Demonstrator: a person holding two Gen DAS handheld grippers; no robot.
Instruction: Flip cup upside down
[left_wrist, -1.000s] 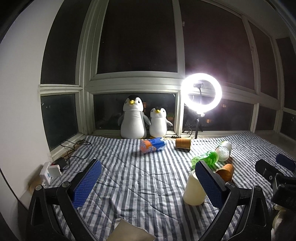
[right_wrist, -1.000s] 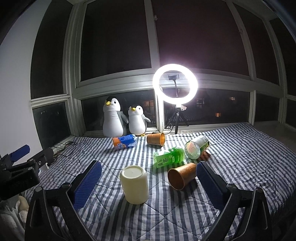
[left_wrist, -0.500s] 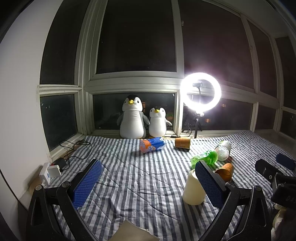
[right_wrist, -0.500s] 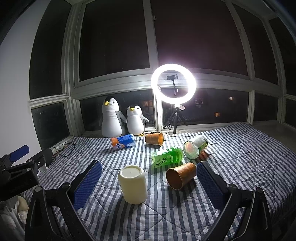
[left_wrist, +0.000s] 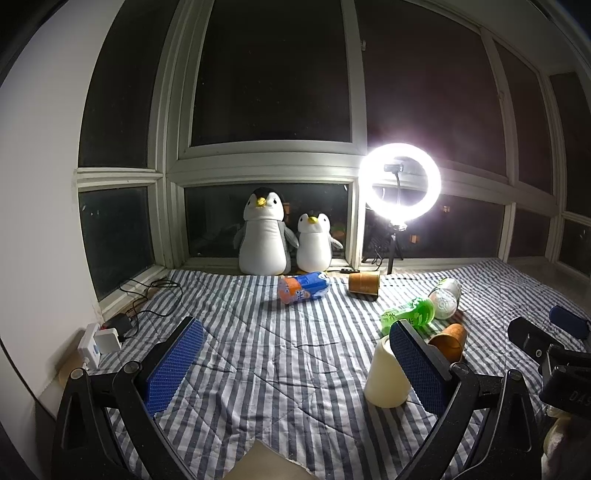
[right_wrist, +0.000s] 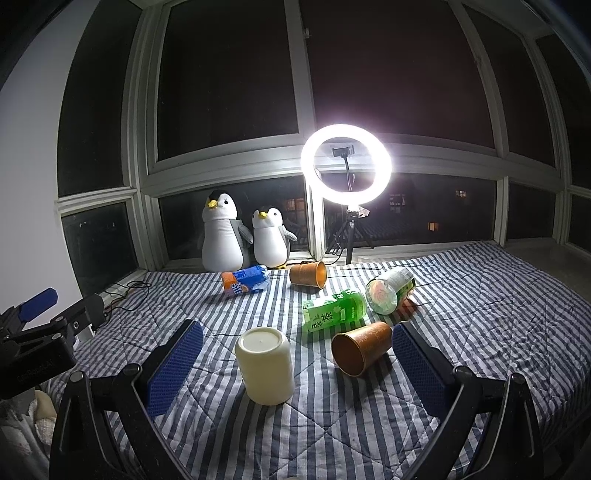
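A cream cup (right_wrist: 265, 365) stands upside down on the striped blanket, closed base up, between my right gripper's open fingers and a little ahead of them. My right gripper (right_wrist: 295, 369) is open and empty. In the left wrist view the cup (left_wrist: 386, 373) sits at the right, partly behind my right pad (left_wrist: 417, 365). My left gripper (left_wrist: 295, 369) is open and empty, left of the cup. Each gripper shows at the edge of the other's view.
Two brown paper cups (right_wrist: 360, 347) (right_wrist: 308, 274) lie on their sides, with a green bottle (right_wrist: 334, 311), a clear bottle (right_wrist: 389, 290) and a blue-orange bottle (right_wrist: 244, 279). Two penguin toys (right_wrist: 221, 232) and a ring light (right_wrist: 346, 168) stand at the window. Cables and a charger (left_wrist: 107, 339) lie at the left.
Both views have shifted only slightly. The cup and the other objects have not moved, and both grippers stay open.
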